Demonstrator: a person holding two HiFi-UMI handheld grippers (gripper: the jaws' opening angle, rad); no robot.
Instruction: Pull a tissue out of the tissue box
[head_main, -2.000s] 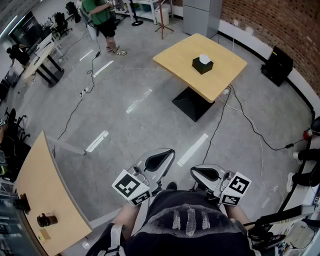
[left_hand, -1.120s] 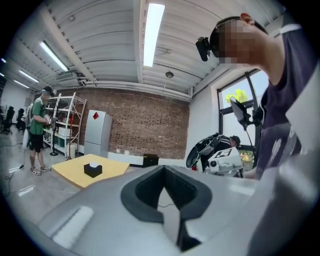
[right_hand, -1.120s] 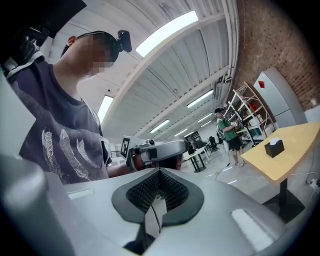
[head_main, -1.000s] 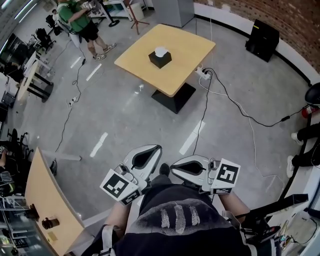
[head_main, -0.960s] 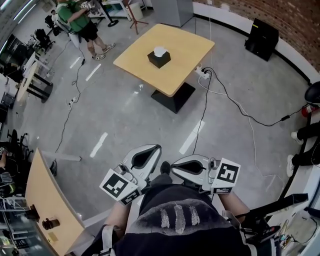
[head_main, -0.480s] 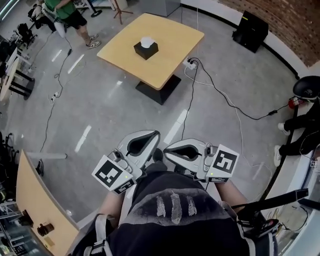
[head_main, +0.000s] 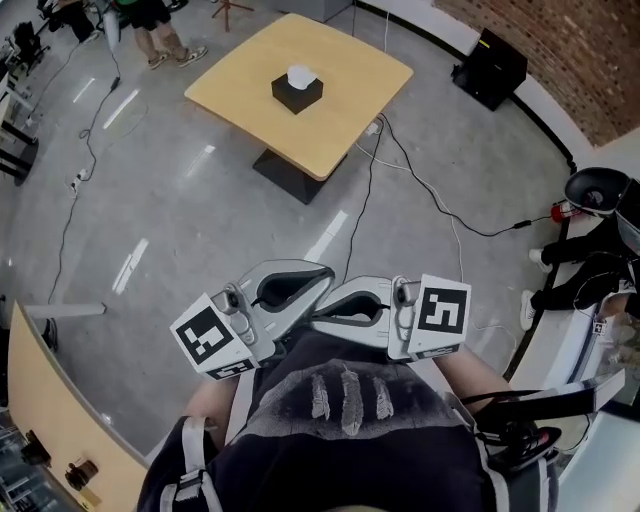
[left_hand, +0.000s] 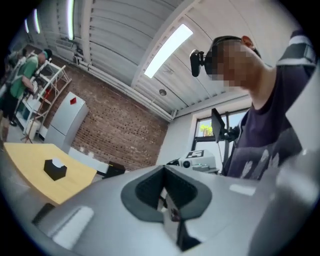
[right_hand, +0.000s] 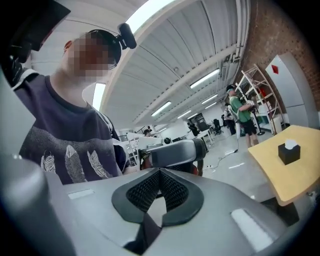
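Note:
The black tissue box (head_main: 297, 92) with a white tissue (head_main: 301, 74) sticking out of its top stands in the middle of a square wooden table (head_main: 345, 80), far off across the floor. Both grippers are held close to my chest, well away from it. My left gripper (head_main: 322, 274) is shut and empty. My right gripper (head_main: 318, 316) is also shut and empty, and its tip lies just under the left one's. The left gripper view shows the box (left_hand: 55, 169) small at the left; the right gripper view shows the box (right_hand: 289, 152) at the right.
Cables (head_main: 440, 215) and a power strip trail over the grey floor beside the table's black base (head_main: 290, 175). A black case (head_main: 489, 68) stands by the brick wall. Someone's legs (head_main: 150, 35) show at top left, a seated person (head_main: 590, 265) at right. Another wooden table (head_main: 45, 410) is at bottom left.
The two grippers have drawn together until their tips overlap. The view has swung, so the table sits higher and more to the left, and the standing person has slid to the frame's top edge.

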